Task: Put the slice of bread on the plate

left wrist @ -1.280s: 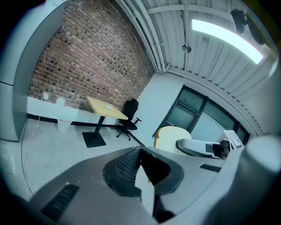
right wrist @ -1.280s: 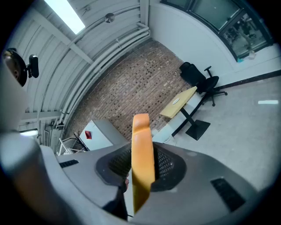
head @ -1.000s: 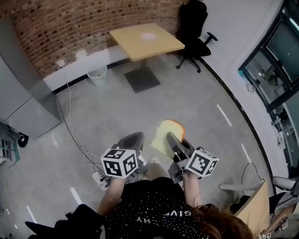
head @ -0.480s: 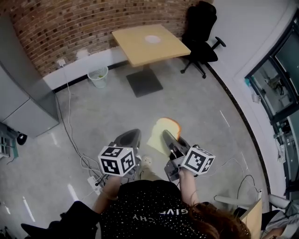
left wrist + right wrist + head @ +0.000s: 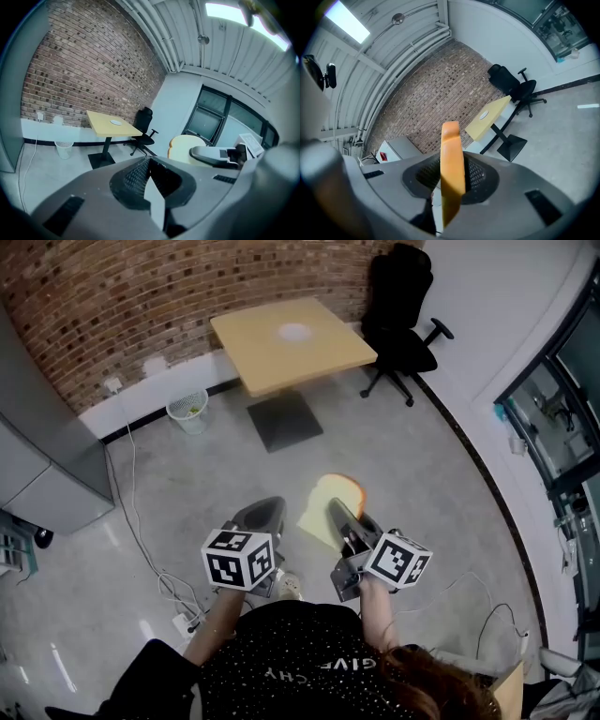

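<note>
Right gripper (image 5: 343,522) was clenched on the slice of bread (image 5: 330,504); in the right gripper view the slice (image 5: 452,174) stood edge-on between the mesh pads, orange crust toward the camera, most of it sticking out past the jaws; left gripper (image 5: 263,520) was closed on itself with nothing between the jaws, held just beside the right one at the person's waist; the slice hung in the air over the bare floor, well apart from the plate (image 5: 295,331), which sat on the wooden table (image 5: 330,351) near the brick wall (image 5: 112,296); judged the slice light and soft, likely to dent or tear under a hard squeeze and to flop where unsupported, since only one end was pinched; crust looked the firmer part, so the hold across the flat faces near the edge seemed the sound one, with pads on crumb and crust together; surface probably not slippery against the mesh pads; main risk judged to be bending or breaking off at the pinch line during carrying, so gentle pressure and a level, slow carry would suit; release should come low over the plate, flat face down.
</note>
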Demonstrator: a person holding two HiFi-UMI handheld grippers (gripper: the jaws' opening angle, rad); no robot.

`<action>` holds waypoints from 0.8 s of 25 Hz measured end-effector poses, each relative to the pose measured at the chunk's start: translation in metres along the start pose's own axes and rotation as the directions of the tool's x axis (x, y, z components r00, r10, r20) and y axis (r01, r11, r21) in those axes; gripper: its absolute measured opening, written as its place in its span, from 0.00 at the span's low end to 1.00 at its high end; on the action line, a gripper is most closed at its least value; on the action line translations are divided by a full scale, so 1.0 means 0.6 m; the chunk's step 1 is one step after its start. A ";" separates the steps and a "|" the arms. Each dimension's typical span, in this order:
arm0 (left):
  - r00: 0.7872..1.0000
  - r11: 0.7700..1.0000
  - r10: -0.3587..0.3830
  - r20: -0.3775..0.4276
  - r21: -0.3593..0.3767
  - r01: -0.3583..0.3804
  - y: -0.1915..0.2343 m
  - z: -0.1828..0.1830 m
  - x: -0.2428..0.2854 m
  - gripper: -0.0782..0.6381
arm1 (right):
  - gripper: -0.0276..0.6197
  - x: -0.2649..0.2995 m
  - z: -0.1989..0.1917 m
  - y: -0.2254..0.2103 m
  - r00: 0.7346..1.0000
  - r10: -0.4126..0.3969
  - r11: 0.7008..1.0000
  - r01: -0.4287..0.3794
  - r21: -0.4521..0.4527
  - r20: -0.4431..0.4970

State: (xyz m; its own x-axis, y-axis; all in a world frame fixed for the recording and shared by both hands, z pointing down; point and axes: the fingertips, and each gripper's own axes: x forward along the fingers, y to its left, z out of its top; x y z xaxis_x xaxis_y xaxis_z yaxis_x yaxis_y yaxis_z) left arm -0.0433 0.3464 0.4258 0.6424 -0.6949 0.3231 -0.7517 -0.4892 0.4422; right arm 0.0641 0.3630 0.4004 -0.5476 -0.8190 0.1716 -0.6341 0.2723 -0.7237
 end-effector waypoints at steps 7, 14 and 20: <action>0.999 0.999 0.025 0.025 -0.026 -0.025 0.014 0.025 0.062 0.12 | 0.19 0.037 0.045 -0.040 1.000 0.025 1.000 -0.025 -0.014 -0.015; 0.997 0.997 0.057 0.043 -0.045 -0.055 0.017 0.031 0.104 0.12 | 0.19 0.054 0.072 -0.076 0.999 0.039 0.999 -0.040 -0.015 -0.037; 0.997 0.997 0.067 0.038 -0.044 -0.065 0.020 0.028 0.110 0.12 | 0.19 0.060 0.067 -0.080 0.997 0.050 0.999 -0.050 -0.012 -0.053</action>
State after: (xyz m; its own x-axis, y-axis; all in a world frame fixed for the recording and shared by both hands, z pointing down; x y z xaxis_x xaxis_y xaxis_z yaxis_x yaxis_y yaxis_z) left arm -0.0124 0.2859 0.4381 0.5846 -0.7454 0.3203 -0.7847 -0.4193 0.4565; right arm 0.0968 0.3001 0.4148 -0.6067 -0.7764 0.1707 -0.6121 0.3191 -0.7236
